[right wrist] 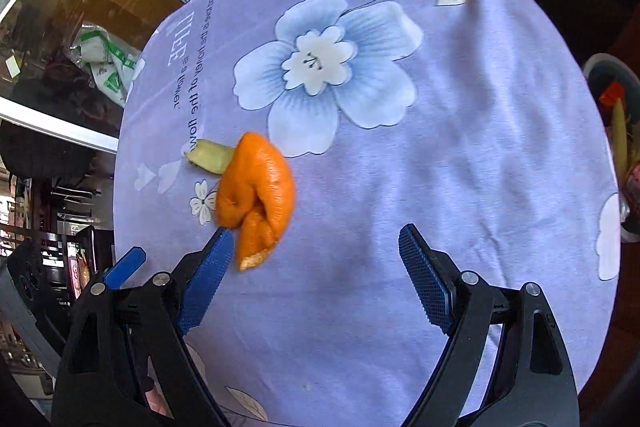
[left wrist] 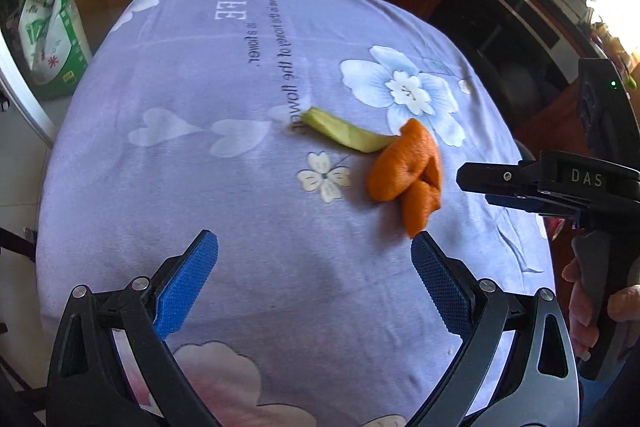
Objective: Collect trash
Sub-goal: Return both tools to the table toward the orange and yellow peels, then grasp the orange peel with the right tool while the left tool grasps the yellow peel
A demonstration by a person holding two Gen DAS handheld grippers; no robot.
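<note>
Peel lay on the lilac flowered tablecloth (left wrist: 200,187): a curled orange peel (left wrist: 406,171) with a pale green-yellow strip of peel (left wrist: 344,131) touching it at about ten o'clock. In the left wrist view the orange peel sat at roughly one o'clock from the left gripper (left wrist: 314,247), just beyond the right-hand pad. In the right wrist view it sat at about eleven o'clock from the right gripper (right wrist: 316,243), its lower tip just beside the left-hand pad. Both sets of jaws stood spread wide, with only cloth between them.

Both scraps looked light, soft and floppy. The orange peel was puckered into folds, so it would likely crush a little but not slip much against the ribbed blue pads. Its bulky middle seemed the safest place to pinch. The thin strip would probably need taking across its width. A bin (right wrist: 612,115) holding scraps showed at three o'clock beyond the table edge.
</note>
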